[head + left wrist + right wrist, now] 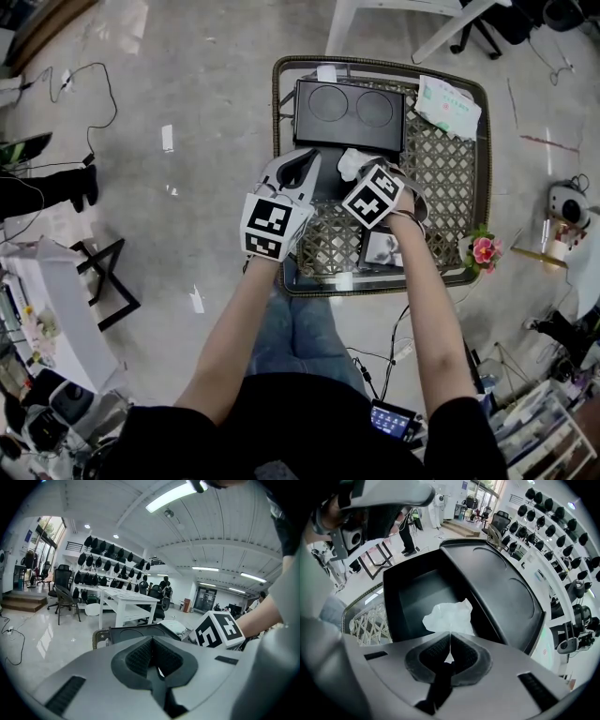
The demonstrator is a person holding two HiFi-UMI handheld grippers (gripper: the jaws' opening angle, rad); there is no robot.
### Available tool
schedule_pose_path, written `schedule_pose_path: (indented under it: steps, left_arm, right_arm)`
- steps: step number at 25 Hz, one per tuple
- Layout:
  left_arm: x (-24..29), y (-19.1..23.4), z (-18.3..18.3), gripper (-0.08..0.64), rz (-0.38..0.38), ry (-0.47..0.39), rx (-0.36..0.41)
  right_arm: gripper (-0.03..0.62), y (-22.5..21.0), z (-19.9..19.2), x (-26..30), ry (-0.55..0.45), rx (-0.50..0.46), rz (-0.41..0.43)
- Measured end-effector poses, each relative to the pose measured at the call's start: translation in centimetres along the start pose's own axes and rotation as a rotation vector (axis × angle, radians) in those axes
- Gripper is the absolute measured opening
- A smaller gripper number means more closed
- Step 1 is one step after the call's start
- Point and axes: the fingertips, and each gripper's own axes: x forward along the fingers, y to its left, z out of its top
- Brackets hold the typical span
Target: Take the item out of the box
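A black box (323, 183) stands open on a woven wicker tray (450, 178), its lid (349, 112) with two round dents folded back. In the right gripper view the box cavity (417, 602) holds a crumpled white plastic-wrapped item (447, 616). My right gripper (450, 637) is shut on the near edge of that item, and white shows between the pads. In the head view the right gripper (358, 173) reaches into the box over the white item (352, 161). My left gripper (302, 161) hovers at the box's left edge, shut with nothing between its jaws (152, 641).
A white packet with green print (448, 105) lies at the tray's far right corner. A pink flower (484, 250) sits at its right rim and a small dark card (380, 248) near the front. White furniture legs (412, 19) stand beyond the tray.
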Motion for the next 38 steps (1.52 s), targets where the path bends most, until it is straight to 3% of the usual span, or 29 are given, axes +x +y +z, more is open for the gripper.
schedule_pose_path:
  steps: [12, 19, 27, 38]
  left_arm:
    - [-1.8, -0.6, 3.1, 0.020, 0.018, -0.047, 0.023]
    - [-3.6, -2.3, 7.4, 0.020, 0.009, -0.116, 0.069]
    - [-6.6, -5.8, 13.4, 0.020, -0.008, -0.206, 0.116]
    - [-11.3, -8.8, 17.5, 0.020, -0.016, -0.315, 0.187]
  right_arm:
    - [0.009, 0.2, 1.1, -6.9, -0.137, 0.009, -0.060]
    - [0.009, -0.9, 2.3, -16.9, -0.437, 0.226, -0.099]
    - [0.009, -2.1, 1.7, -28.4, -0.776, 0.415, -0.266]
    - [0.009, -1.6, -2.9, -36.3, -1.157, 0.733, -0.458]
